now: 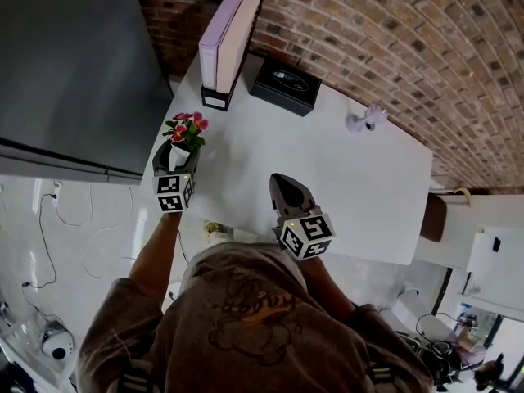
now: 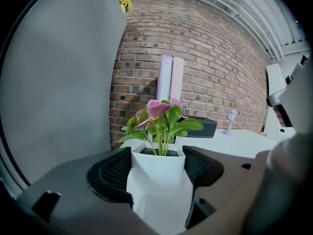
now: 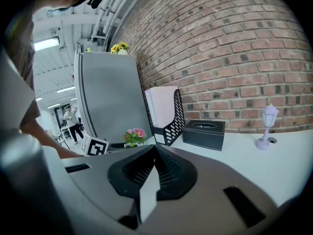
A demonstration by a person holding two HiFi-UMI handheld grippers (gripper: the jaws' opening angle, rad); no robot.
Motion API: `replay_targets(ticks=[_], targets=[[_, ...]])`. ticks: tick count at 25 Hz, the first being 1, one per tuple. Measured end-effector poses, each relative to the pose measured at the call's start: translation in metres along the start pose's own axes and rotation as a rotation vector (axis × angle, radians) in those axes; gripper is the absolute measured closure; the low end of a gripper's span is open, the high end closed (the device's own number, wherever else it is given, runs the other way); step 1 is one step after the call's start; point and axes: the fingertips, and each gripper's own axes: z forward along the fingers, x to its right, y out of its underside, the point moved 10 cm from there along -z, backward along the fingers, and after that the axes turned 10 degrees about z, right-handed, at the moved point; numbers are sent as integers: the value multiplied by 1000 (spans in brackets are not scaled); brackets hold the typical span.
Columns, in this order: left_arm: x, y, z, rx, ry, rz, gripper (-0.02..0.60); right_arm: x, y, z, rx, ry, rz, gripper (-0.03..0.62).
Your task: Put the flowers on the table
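Observation:
A small white pot [image 1: 175, 156] of pink flowers [image 1: 187, 128] sits between the jaws of my left gripper [image 1: 174, 167], which is shut on it at the left edge of the white table [image 1: 360, 178]. In the left gripper view the pot [image 2: 159, 174] is squeezed between both pads [image 2: 113, 173], with the flowers [image 2: 159, 112] upright above it. I cannot tell whether the pot's base rests on the table. My right gripper [image 1: 284, 182] hovers over the table's near middle, jaws shut on nothing [image 3: 153, 155]. It sees the flowers [image 3: 134, 135] to its left.
A pink-and-white magazine file [image 1: 230, 41] and a black tissue box [image 1: 285, 85] stand at the table's back by the brick wall [image 1: 393, 31]. A small lilac lamp figurine [image 1: 366, 119] stands further right. A tall grey cabinet [image 1: 70, 64] borders the table's left side.

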Motion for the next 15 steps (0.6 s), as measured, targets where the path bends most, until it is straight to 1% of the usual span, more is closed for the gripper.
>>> replay_targets(ticks=[11,15], targets=[[5,9,13,-37,15,3,235,6,2,-5,1,32,11,589],[5,12,11,-35,14,-3,235,3,2,-7,1,36,8,589]])
